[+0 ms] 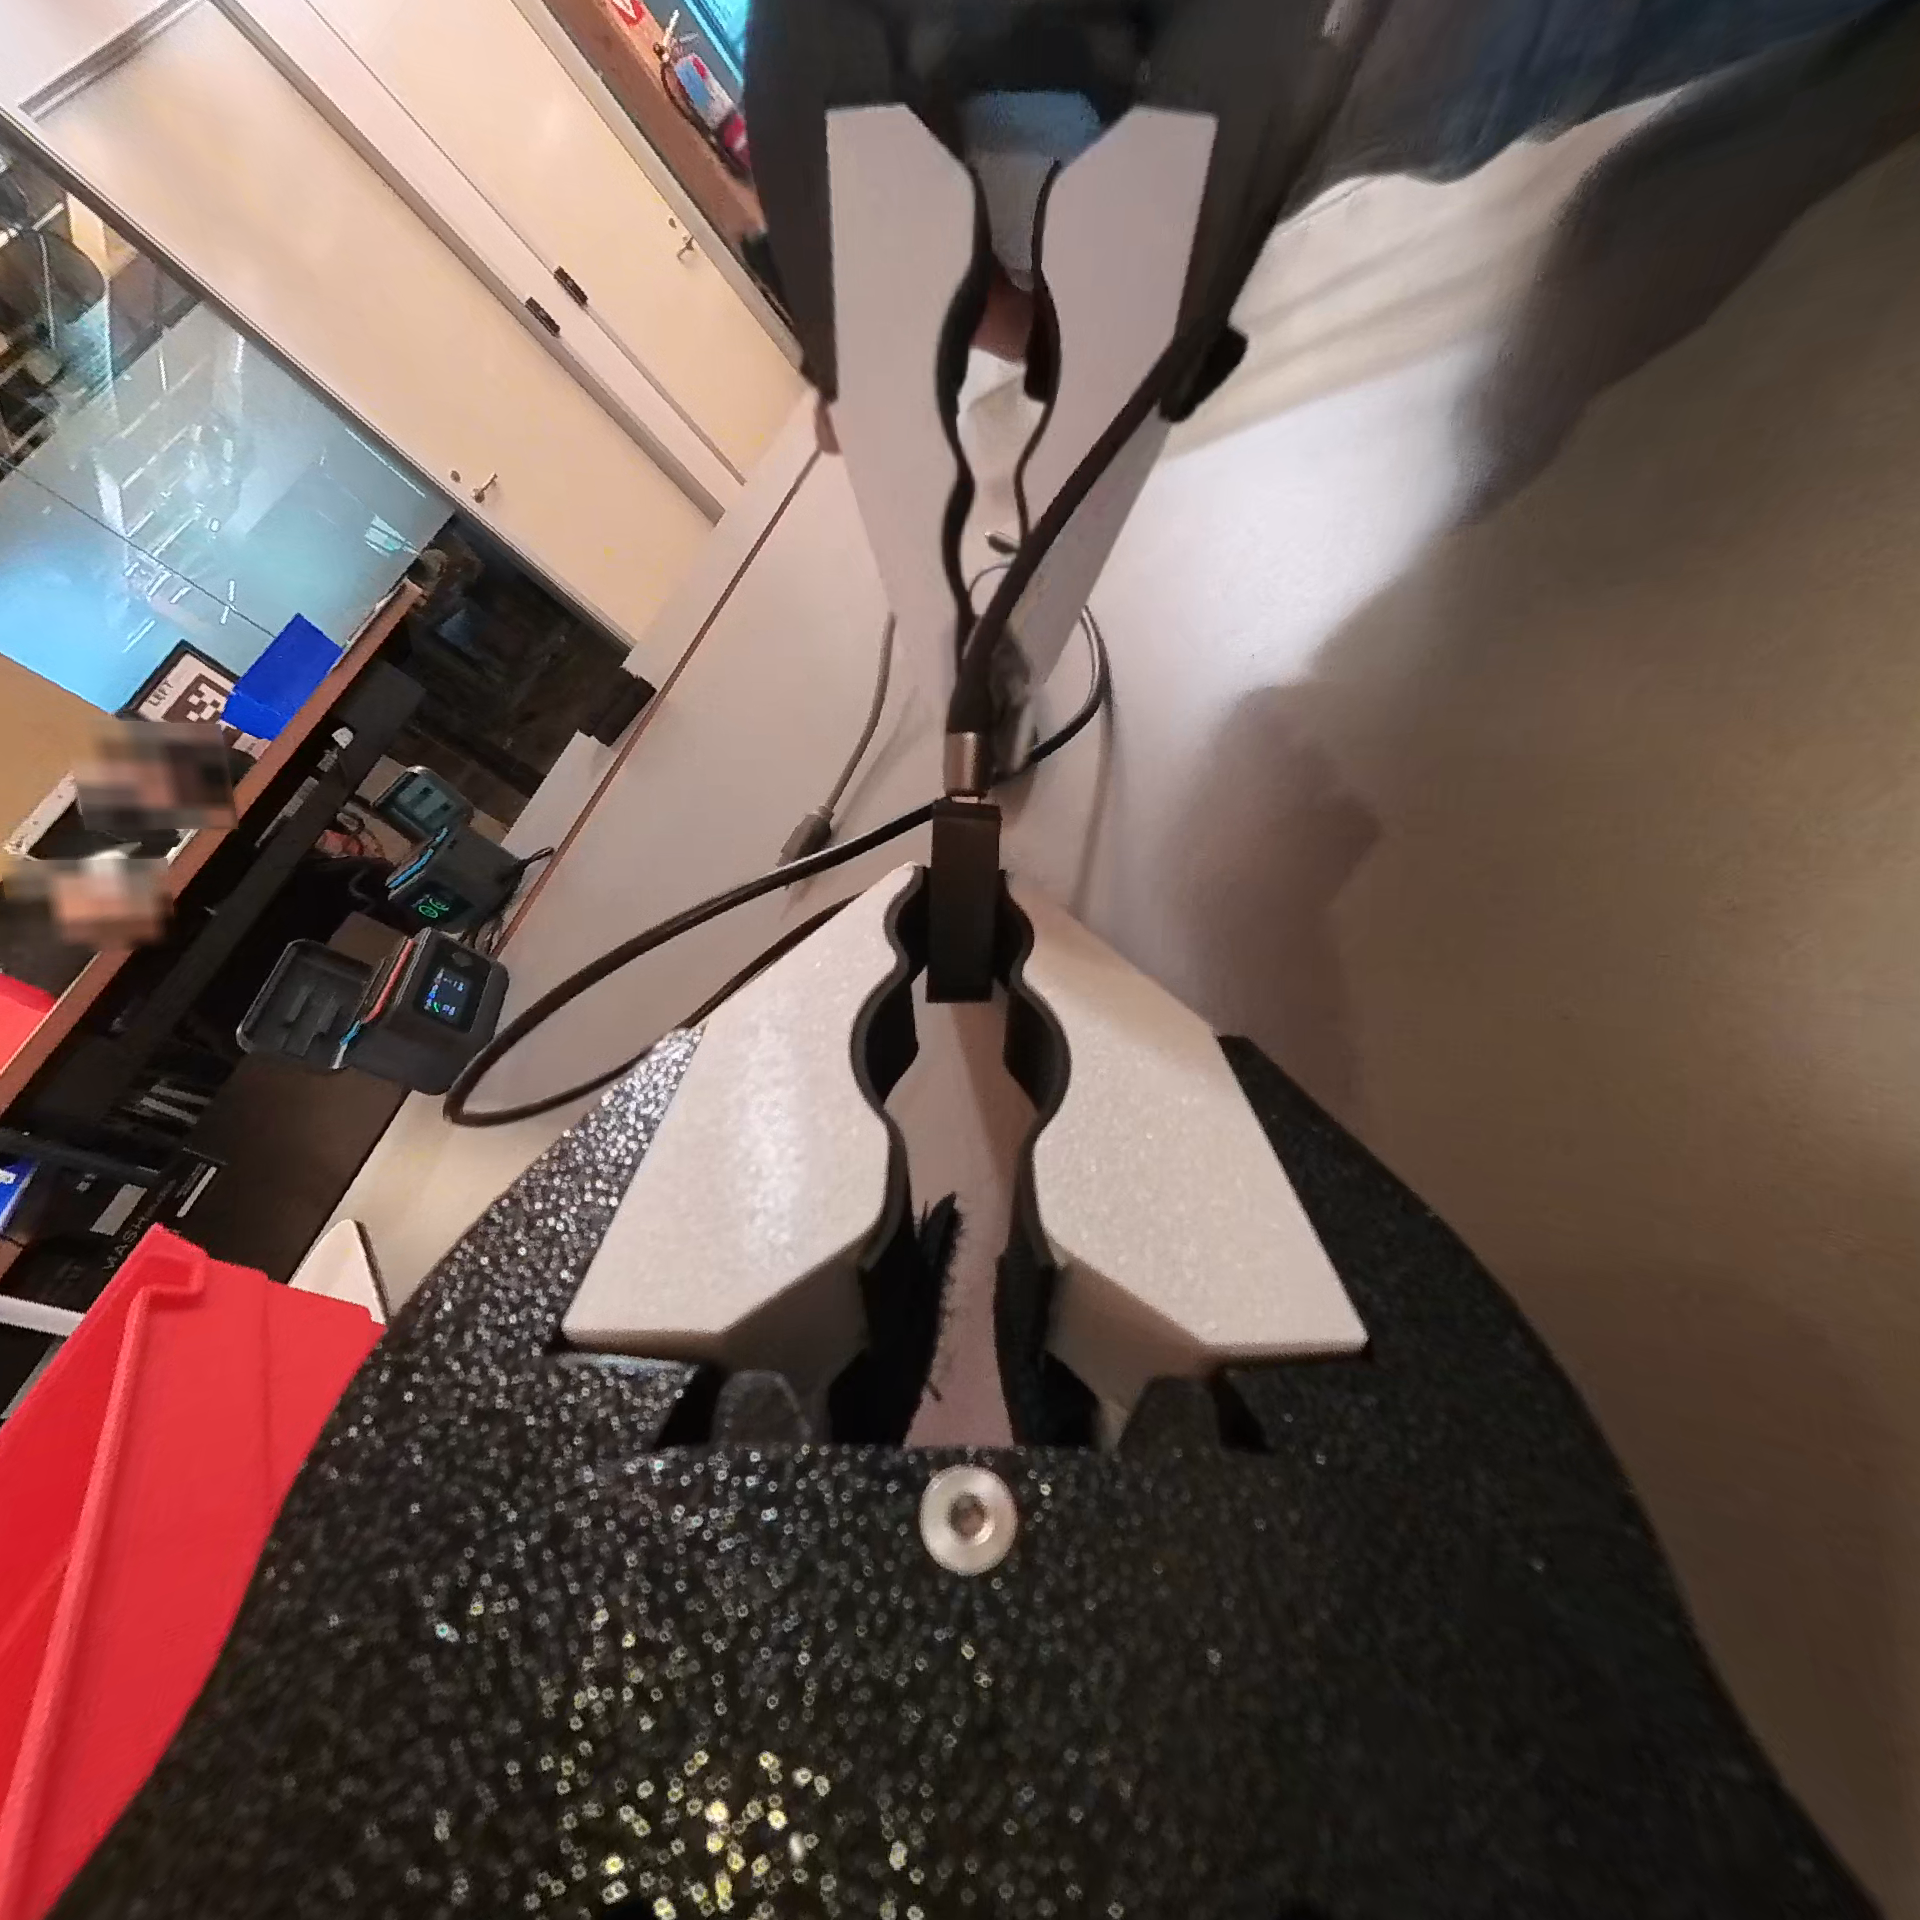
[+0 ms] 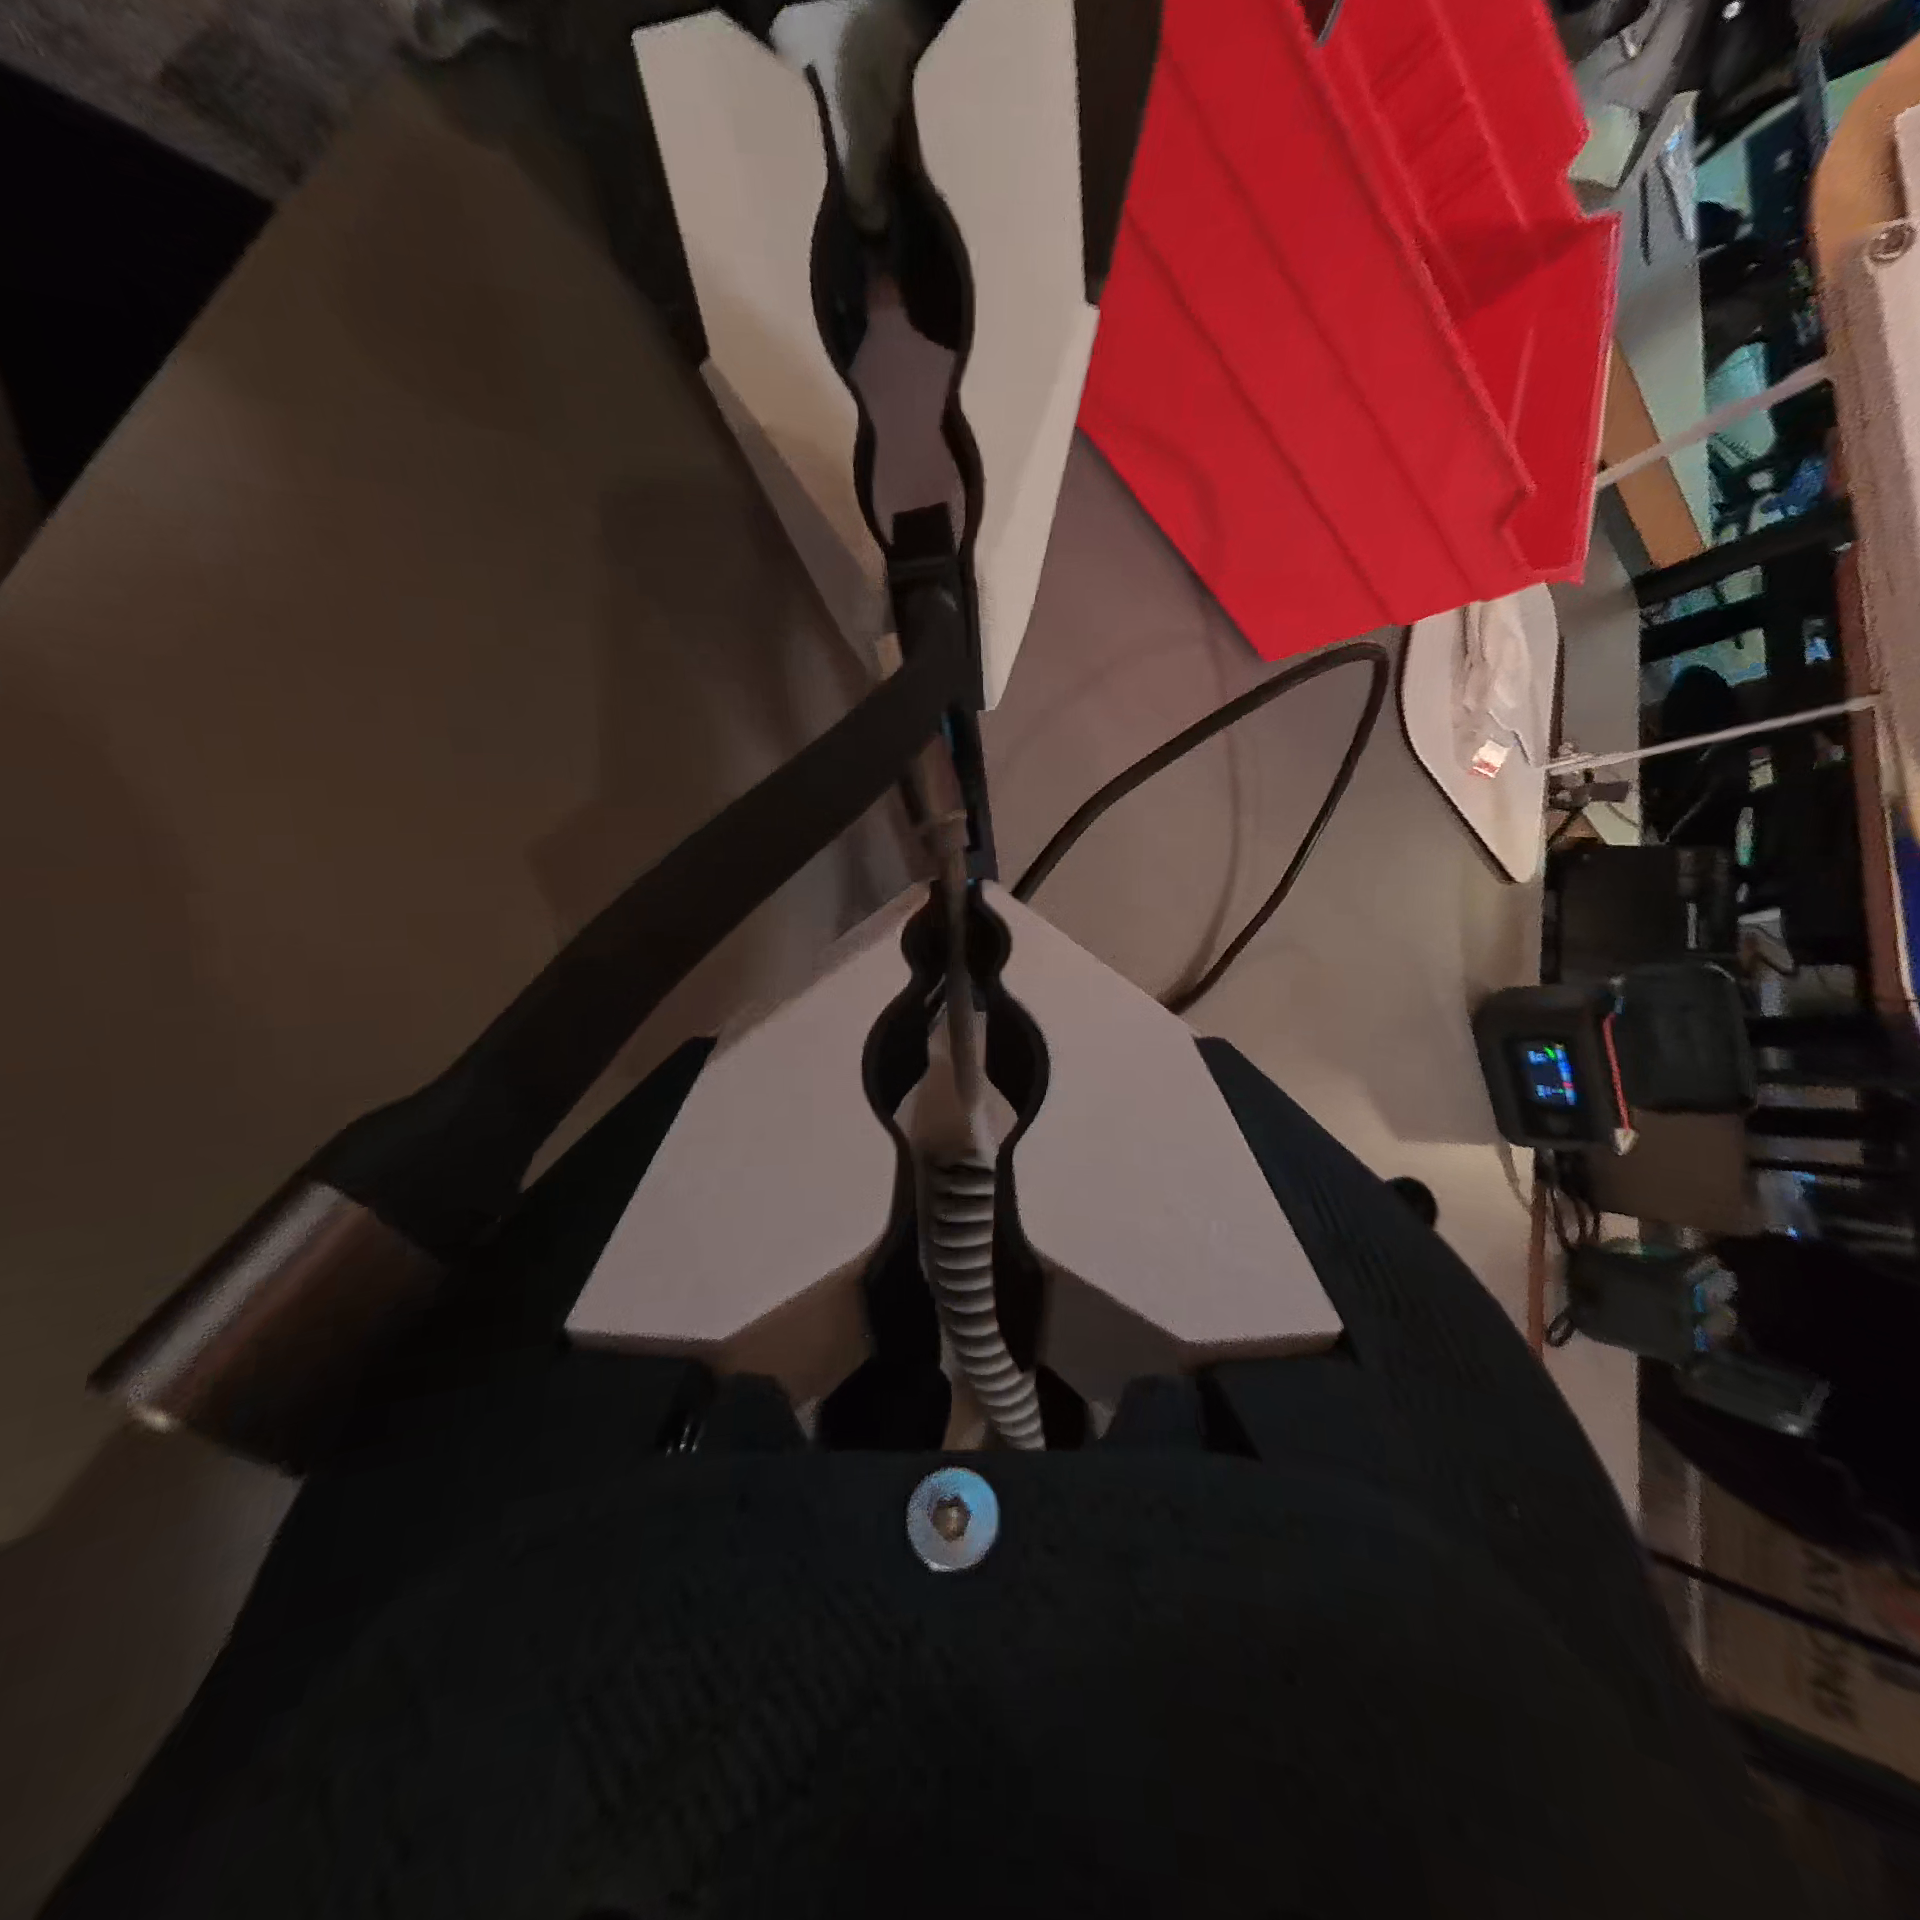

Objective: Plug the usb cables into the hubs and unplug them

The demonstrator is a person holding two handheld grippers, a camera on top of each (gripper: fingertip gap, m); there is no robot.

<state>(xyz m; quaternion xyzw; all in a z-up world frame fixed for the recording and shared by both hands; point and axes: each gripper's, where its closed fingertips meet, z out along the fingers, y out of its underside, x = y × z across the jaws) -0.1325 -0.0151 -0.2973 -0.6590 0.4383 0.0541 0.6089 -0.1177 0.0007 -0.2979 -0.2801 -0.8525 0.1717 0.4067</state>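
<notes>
In the left wrist view my left gripper [image 1: 963,904] is shut on a small black USB hub [image 1: 961,925], whose thin black cable [image 1: 623,956] loops off to the left. My right gripper [image 1: 992,665] faces it from above, shut on a black USB cable [image 1: 1049,520]. That cable's silver-collared plug [image 1: 966,750] meets the hub's end; how deep it sits is hidden. In the right wrist view my right gripper [image 2: 956,914] pinches the cable [image 2: 961,997] just behind the plug. The left gripper [image 2: 935,665] holds the hub [image 2: 925,561] opposite.
A red bin [image 2: 1330,343] stands behind the left gripper, also at lower left [image 1: 156,1507]. Small black devices with lit screens [image 1: 416,997] sit at the white table's [image 1: 1247,623] edge. A grey cable [image 1: 862,727] lies on it. A thick black metal-ended lead [image 2: 623,935] crosses left.
</notes>
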